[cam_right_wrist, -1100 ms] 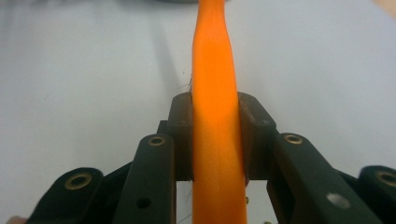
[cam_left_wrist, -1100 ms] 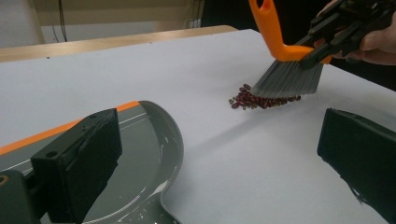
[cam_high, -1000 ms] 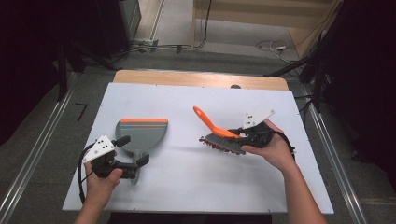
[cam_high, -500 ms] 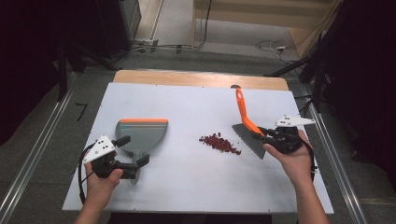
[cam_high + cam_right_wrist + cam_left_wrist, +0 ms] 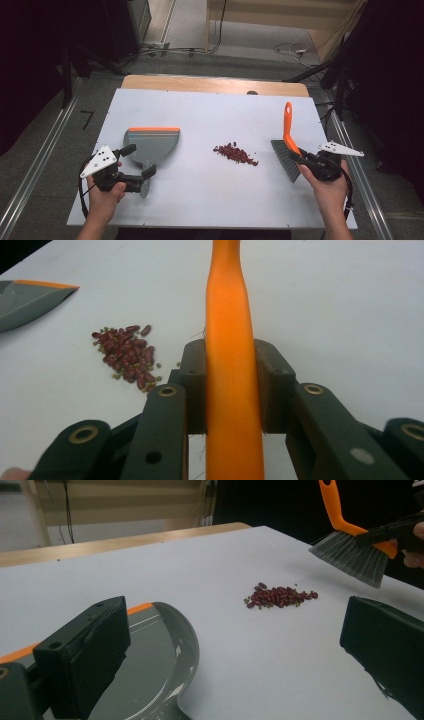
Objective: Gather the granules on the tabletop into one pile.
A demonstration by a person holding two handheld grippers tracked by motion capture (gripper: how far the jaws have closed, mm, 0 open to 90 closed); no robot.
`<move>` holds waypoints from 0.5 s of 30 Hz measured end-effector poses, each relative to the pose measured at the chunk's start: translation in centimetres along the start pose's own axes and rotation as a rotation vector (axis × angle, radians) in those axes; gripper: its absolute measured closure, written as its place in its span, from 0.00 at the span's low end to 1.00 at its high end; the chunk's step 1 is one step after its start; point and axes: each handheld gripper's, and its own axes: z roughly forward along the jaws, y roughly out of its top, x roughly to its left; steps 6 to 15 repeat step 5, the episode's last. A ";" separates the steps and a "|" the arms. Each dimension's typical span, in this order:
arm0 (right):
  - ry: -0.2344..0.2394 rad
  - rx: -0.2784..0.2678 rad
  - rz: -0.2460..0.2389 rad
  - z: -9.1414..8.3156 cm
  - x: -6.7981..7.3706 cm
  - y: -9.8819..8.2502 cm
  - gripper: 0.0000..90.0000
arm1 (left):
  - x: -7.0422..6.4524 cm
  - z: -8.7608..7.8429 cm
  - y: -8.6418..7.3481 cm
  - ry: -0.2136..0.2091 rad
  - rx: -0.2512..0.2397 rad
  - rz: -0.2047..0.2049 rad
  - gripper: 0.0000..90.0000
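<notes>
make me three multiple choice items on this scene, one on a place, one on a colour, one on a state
1. Where does the pile of beans lie?
A. inside the dustpan
B. on the table between the dustpan and the brush
C. on the floor

2. What colour is the brush handle?
A. orange
B. blue
C. green

3. How do the right tongs stand?
A. wide open over the beans
B. shut on the dustpan
C. shut on the brush handle

Answers:
1 B: the high view shows the beans on the bare white table, with the dustpan on one side and the brush on the other.
2 A: it is orange in the right gripper view.
3 C: both pads press the handle's sides.
</notes>
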 end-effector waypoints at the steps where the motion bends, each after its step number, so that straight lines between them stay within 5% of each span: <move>1: -0.002 -0.001 0.011 0.0 -0.2 -0.1 0.76 | 0.0 0.0 0.0 0.002 0.000 -0.001 0.00; 15: -0.005 0.001 0.017 0.2 -0.3 -0.2 0.76 | 0.0 -0.1 0.1 0.006 0.000 -0.001 0.00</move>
